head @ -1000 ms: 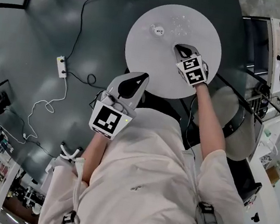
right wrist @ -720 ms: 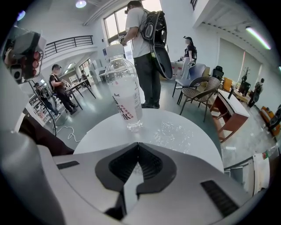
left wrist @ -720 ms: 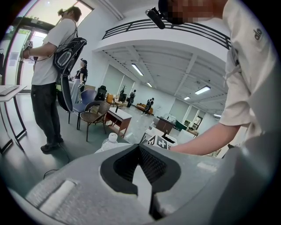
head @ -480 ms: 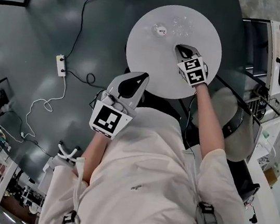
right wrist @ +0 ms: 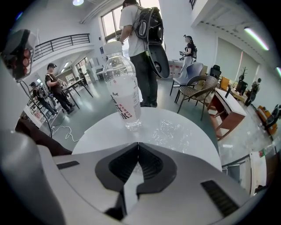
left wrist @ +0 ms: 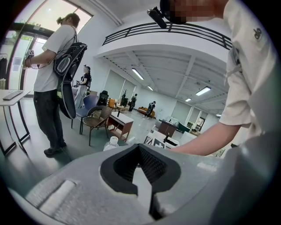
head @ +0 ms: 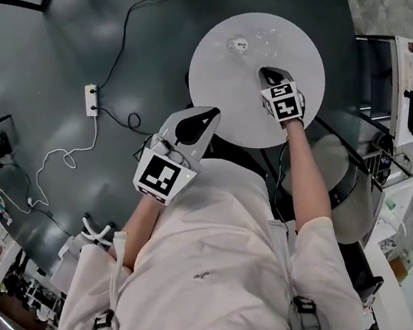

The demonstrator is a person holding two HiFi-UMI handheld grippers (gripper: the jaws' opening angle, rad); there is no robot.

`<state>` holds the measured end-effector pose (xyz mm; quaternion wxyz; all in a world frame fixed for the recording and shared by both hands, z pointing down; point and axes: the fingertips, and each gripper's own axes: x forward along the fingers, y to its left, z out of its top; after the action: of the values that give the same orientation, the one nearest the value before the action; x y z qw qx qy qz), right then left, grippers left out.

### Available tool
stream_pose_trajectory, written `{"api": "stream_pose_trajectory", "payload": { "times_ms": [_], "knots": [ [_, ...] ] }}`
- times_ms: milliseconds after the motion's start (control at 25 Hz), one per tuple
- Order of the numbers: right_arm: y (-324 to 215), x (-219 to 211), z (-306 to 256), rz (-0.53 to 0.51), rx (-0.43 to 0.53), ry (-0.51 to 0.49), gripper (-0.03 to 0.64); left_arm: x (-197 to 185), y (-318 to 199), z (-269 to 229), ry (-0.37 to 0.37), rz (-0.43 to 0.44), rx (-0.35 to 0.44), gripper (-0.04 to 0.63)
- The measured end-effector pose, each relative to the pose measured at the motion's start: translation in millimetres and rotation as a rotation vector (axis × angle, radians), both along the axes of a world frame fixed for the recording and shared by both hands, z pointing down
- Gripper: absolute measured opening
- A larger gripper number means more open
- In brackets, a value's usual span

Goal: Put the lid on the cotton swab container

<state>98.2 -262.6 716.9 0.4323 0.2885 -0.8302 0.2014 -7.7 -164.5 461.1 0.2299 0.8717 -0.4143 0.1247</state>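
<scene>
A round white table (head: 294,104) carries a clear water bottle (head: 239,45) (right wrist: 123,92) with a white cap and a crinkled clear plastic item (head: 270,34) (right wrist: 173,128). I cannot tell whether that item is the cotton swab container or its lid. My right gripper (head: 262,70) (right wrist: 138,146) hovers over the table just short of the bottle, shut with nothing in it. My left gripper (head: 213,112) (left wrist: 139,148) sits at the table's near-left edge, also shut and holding nothing. The bottle (left wrist: 112,143) shows just past its jaws.
A power strip (head: 90,98) with cables lies on the grey floor to the left. A chair (head: 346,194) and shelving (head: 410,84) stand right of the table. A person with a backpack (right wrist: 145,48) stands beyond the table, among other people, chairs and desks.
The head view has shifted slightly. Both grippers stay shut in about the same places, and nothing on the table has moved.
</scene>
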Motion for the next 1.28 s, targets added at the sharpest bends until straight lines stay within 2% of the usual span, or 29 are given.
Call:
{"api": "stream_pose_trajectory", "payload": {
  "times_ms": [200,520,1000,1280],
  "knots": [
    [5.4,5.6,-14.9,0.025,0.039,0.003,0.008,1.6,19.0,-15.1,-0.023,-0.007,0.040,0.009],
    [41.4,9.5,-76.8,0.098,0.096,-0.139,0.008,15.7,51.3,-24.9,-0.025,0.008,0.082,0.009],
    [127.6,34.4,-193.8,0.074,0.218,-0.326,0.008,54.8,95.5,-34.4,-0.006,0.069,0.104,0.009],
    [169.6,44.3,-243.4,0.108,0.295,-0.399,0.008,53.6,113.9,-33.2,-0.018,0.079,0.107,0.009]
  ]
}}
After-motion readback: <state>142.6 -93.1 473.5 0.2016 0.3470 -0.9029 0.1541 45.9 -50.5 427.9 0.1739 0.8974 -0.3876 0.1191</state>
